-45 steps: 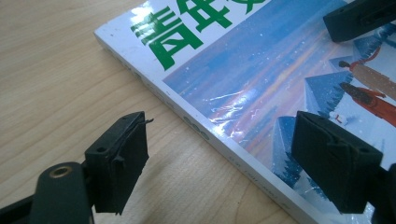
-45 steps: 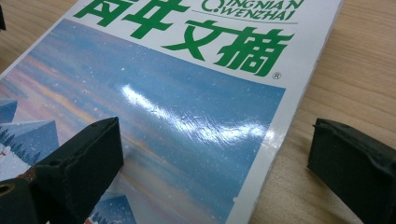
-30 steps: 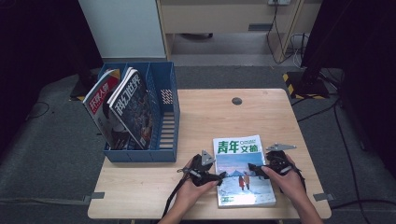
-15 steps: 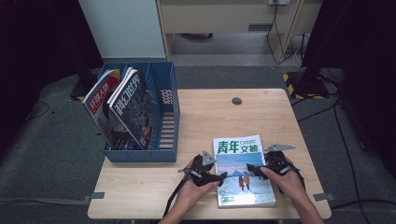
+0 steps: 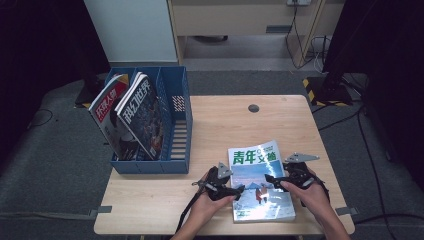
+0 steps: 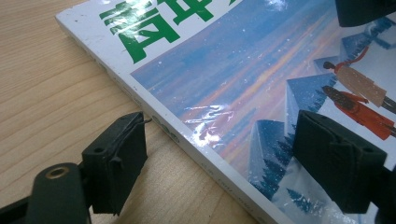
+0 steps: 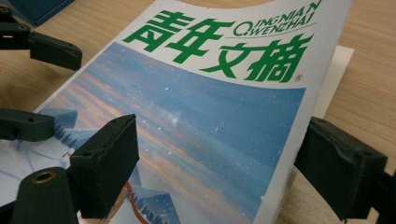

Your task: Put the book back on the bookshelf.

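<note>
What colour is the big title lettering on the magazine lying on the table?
Green, on a white band across the top of the magazine; clearest in the right gripper view.

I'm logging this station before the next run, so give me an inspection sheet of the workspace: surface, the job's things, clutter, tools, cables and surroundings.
Surface: light wooden table, with a small dark round spot near the far edge.
Job's things: magazine with green title lying flat at the near edge, cover up, its right edge curling up a little.
Clutter: blue file rack at the left, two magazines leaning inside it.
Tools: left tool open, straddling the magazine's left edge; right tool open, its jaws have just been closing, either side of the right edge, no pad seen pressing.
Cables: black cable trailing from the left tool; more cables on the floor beyond.
Surroundings: grey carpet, white panel, wooden furniture behind.
</note>
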A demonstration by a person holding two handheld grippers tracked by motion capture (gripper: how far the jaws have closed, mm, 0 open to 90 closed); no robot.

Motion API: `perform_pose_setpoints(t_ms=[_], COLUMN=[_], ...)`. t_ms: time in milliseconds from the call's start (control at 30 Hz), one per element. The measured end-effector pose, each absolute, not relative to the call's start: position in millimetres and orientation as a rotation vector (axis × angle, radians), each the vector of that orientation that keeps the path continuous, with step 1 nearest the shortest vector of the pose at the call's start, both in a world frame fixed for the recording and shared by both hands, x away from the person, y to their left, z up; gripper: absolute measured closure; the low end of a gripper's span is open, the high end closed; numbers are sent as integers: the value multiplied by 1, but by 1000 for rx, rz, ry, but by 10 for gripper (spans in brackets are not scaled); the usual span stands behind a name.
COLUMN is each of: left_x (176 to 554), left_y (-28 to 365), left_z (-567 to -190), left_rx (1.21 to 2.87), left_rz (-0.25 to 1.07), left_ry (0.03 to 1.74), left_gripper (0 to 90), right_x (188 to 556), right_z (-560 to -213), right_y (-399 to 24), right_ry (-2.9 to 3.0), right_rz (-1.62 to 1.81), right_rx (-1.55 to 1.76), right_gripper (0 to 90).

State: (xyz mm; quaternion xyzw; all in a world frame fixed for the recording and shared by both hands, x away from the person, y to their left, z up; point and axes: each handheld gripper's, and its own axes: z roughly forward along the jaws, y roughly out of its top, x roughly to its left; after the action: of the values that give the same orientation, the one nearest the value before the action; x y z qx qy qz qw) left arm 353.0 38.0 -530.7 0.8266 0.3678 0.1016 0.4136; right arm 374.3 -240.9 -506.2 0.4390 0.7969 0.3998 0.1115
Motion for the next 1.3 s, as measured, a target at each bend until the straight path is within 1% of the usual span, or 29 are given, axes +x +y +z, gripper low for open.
perform_pose_setpoints(t_ms=[133, 400, 600, 733, 767, 1000, 1067, 1200, 1300], left_x=[354, 354, 355, 354, 354, 354, 354, 354, 355], left_y=[38, 39, 39, 39, 39, 39, 39, 39, 39], left_z=[-531, -531, -531, -531, -531, -531, -531, -531, -531], left_rx=[2078, 2075, 2075, 2074, 2074, 2075, 2075, 2077, 2076], left_rz=[249, 239, 235, 240, 239, 239, 241, 239, 234], left_ry=[924, 926, 925, 924, 924, 920, 921, 922, 921], left_gripper=[166, 165, 165, 166, 165, 165, 165, 165, 165], right_x=[376, 399, 415, 426, 427, 418, 414, 413, 419], right_z=[-503, -504, -507, -507, -507, -504, -506, -510, -513], right_y=[-241, -238, -230, -227, -226, -228, -229, -231, -230], right_ry=[2343, 2369, 2410, 2412, 2410, 2434, 2454, 2452, 2448], right_rz=[1199, 1188, 1149, 1161, 1175, 1199, 1178, 1168, 1165], right_rx=[1283, 1267, 1269, 1270, 1268, 1247, 1228, 1239, 1246], right_gripper=[188, 231, 233, 286, 309, 394, 400, 445, 431])
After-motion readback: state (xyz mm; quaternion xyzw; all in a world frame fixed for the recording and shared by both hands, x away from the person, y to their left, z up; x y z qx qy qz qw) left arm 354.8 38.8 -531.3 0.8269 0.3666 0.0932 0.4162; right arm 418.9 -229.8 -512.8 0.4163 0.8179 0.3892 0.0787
